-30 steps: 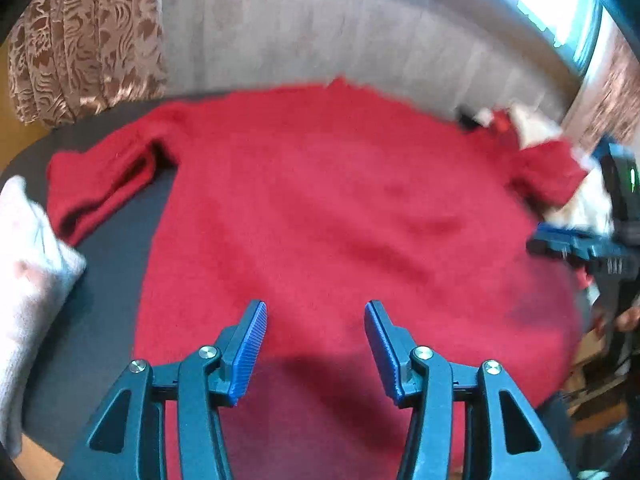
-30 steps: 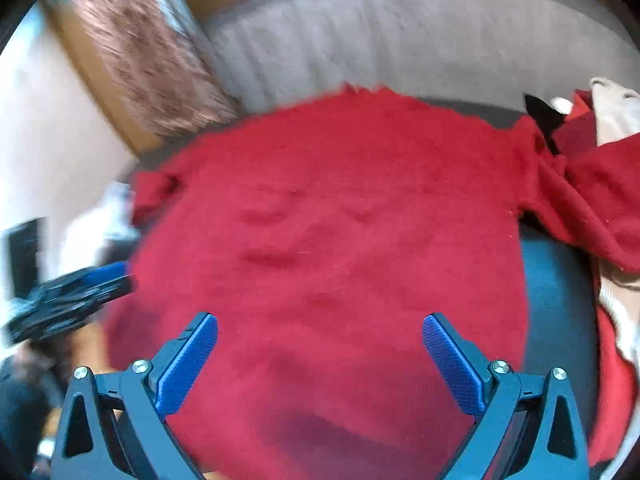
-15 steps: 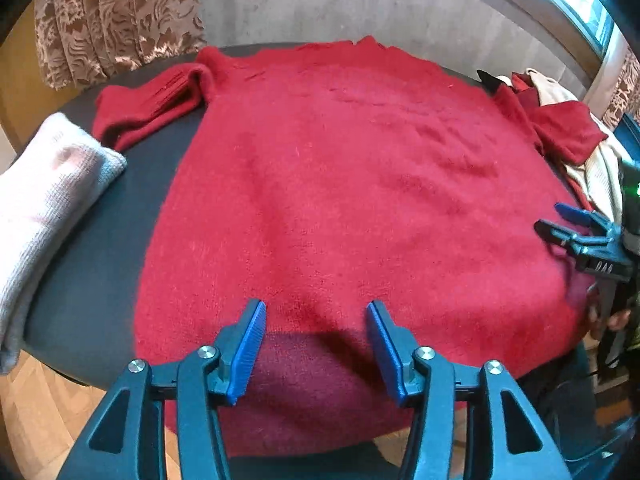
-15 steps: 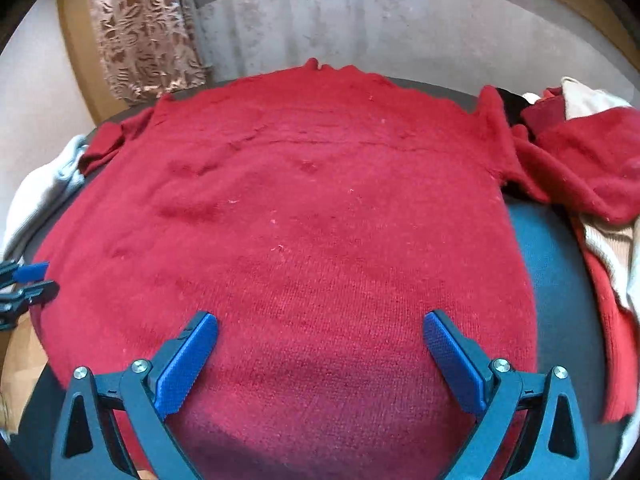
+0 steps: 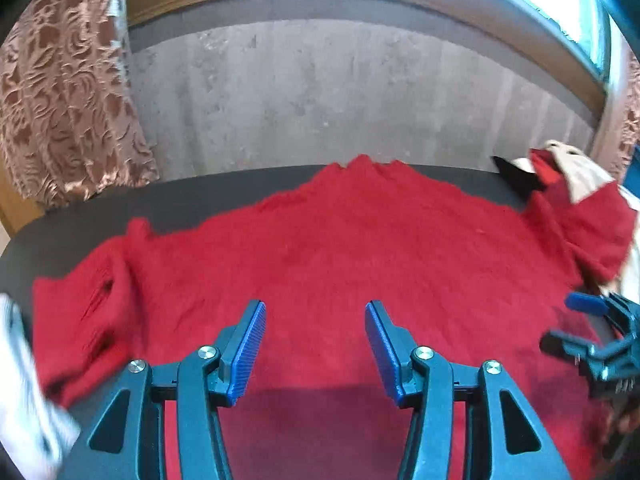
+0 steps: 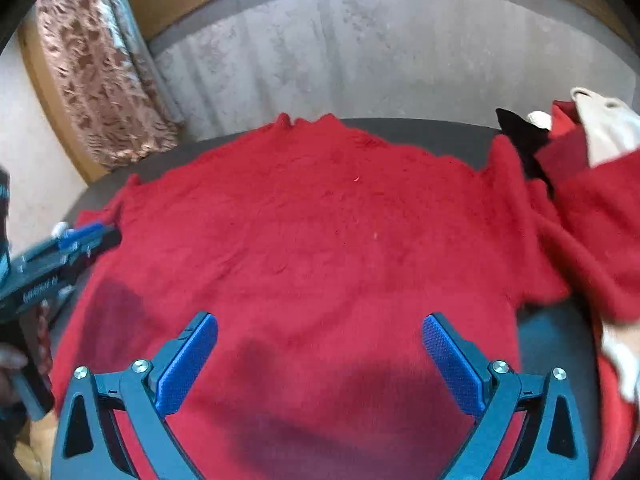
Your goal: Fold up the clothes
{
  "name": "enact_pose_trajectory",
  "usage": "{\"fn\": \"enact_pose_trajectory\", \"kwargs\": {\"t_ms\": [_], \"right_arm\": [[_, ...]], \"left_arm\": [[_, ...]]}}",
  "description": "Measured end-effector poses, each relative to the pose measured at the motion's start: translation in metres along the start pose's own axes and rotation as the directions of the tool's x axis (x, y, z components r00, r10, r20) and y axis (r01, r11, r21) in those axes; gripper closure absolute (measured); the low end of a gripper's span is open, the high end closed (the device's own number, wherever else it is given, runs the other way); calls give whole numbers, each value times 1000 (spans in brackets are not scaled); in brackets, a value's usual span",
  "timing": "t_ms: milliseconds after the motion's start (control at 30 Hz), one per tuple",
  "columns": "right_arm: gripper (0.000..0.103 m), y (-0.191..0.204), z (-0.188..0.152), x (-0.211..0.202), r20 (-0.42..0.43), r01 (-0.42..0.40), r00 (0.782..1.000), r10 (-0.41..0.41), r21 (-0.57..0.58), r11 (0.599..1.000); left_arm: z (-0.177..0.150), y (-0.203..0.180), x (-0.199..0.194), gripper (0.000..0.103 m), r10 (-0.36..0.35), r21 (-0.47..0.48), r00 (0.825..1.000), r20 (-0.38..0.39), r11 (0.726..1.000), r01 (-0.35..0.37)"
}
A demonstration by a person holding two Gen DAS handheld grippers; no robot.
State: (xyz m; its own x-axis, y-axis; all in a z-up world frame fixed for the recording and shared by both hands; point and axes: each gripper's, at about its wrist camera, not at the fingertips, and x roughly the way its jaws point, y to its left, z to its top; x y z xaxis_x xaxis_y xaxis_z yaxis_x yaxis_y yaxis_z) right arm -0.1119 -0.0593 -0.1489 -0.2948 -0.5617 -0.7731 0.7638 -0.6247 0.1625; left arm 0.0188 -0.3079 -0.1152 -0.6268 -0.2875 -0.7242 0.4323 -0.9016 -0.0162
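Observation:
A red knitted sweater (image 5: pixel 352 248) (image 6: pixel 320 232) lies spread flat on a dark round table (image 5: pixel 224 196), collar toward the far wall. Its left sleeve (image 5: pixel 84 304) is bunched at the table's left; its right sleeve (image 6: pixel 576 232) runs onto a heap of clothes. My left gripper (image 5: pixel 314 320) hovers over the sweater's body, open, nothing between its blue pads. My right gripper (image 6: pixel 320 336) hangs wide open above the lower middle of the sweater, also empty. Each gripper shows at the edge of the other's view, the right gripper (image 5: pixel 592 332) and the left gripper (image 6: pixel 60 252).
A folded white garment (image 5: pixel 24 392) lies at the table's left edge. A heap of red, cream and black clothes (image 6: pixel 580 140) sits at the right. A grey wall (image 5: pixel 340 100) and patterned curtain (image 5: pixel 60 100) stand behind the table.
Both grippers have moved forward over the sweater, away from its hem toward the collar, and the views tilted up. Both stayed open and empty. The sweater has not shifted.

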Motion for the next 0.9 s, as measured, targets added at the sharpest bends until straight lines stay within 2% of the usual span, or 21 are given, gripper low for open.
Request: {"fn": "enact_pose_trajectory", "kwargs": {"t_ms": [100, 167, 200, 233, 333, 400, 600, 800, 867, 900], "right_arm": [[0, -2, 14, 35, -43, 42, 998, -41, 11, 999], [0, -5, 16, 52, -62, 63, 996, -61, 23, 998], [0, -5, 14, 52, -52, 82, 995, -81, 12, 997], [0, -4, 14, 54, -45, 98, 994, -98, 1, 995], [0, 3, 22, 65, -43, 119, 992, -120, -19, 993], [0, 7, 27, 70, -40, 117, 992, -118, -20, 993], [0, 17, 28, 73, -42, 101, 994, -103, -46, 994], [1, 2, 22, 54, 5, 3, 1000, -3, 20, 1000], [18, -13, 21, 41, 22, -49, 999, 48, 75, 996], [39, -24, 21, 32, 34, -69, 997, 65, 104, 992]], "left_arm": [[5, 13, 31, 51, 96, -20, 995, 1, 995, -96], [-6, 32, 43, 51, 134, -74, 990, -32, 988, -136], [-11, 41, 50, 46, 153, -101, 987, -49, 982, -157], [-16, 52, 53, 47, 164, -137, 985, -61, 976, -171], [-25, 83, 37, 47, 187, -274, 980, -69, 941, -199], [-28, 95, 32, 47, 193, -325, 978, -74, 923, -206], [-27, 90, 34, 44, 257, -298, 963, -85, 915, -271], [-30, 92, 37, 43, 268, -296, 960, -85, 913, -282], [-29, 91, 35, 43, 271, -296, 959, -85, 912, -284], [-30, 90, 34, 43, 272, -296, 958, -85, 911, -285]]}}
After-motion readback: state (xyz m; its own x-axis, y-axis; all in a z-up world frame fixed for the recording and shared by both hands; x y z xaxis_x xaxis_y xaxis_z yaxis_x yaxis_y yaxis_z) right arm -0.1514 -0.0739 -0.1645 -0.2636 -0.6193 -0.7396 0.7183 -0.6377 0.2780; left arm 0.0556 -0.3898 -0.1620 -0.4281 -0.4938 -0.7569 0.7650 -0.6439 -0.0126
